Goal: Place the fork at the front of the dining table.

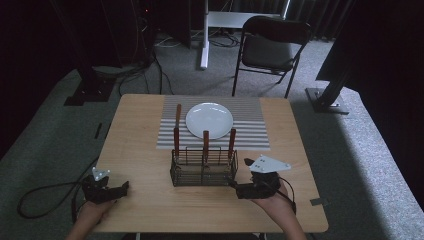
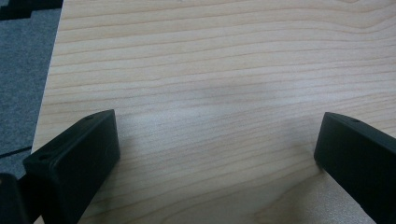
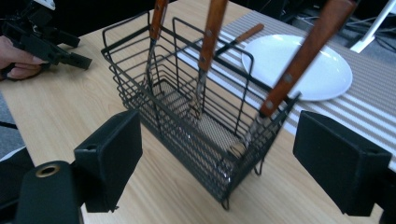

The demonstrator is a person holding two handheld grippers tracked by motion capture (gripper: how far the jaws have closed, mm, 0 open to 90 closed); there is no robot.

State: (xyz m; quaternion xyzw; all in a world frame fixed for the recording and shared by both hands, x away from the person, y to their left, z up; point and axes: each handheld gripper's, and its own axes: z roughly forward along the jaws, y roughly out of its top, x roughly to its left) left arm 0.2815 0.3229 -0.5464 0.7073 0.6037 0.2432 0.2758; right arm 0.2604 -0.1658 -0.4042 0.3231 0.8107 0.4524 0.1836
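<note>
Plastic, matte and black, makes up the left gripper (image 1: 120, 189), which rests at the near left of the pale wood-grain table (image 1: 140, 150); its blocky jaws stand wide apart over bare board in the left gripper view, holding nothing. Well to its right, at the table's middle, stands a rectangular wire basket (image 1: 202, 170) of thin dark rods with a fine mesh floor. Three utensils with smooth reddish-brown wooden handles stand in it: the left utensil (image 1: 176, 141) and middle utensil (image 1: 205, 141) nearly upright, the right utensil (image 1: 231, 140) leaning outward over the basket's end, as the right gripper view shows, where rivets dot the handles and metal shanks run down to the mesh. Behind the basket lies a grey-and-white striped placemat (image 1: 250, 131) carrying a round, glossy white plate (image 1: 209, 120); a fourth wooden-handled utensil (image 1: 178, 115) lies on the mat just left of the plate. The right gripper (image 1: 234, 184) sits just beside the basket's near right corner, pointed at it, squared jaws spread wide and gripping nothing, a grey three-cornered plate on its top.
</note>
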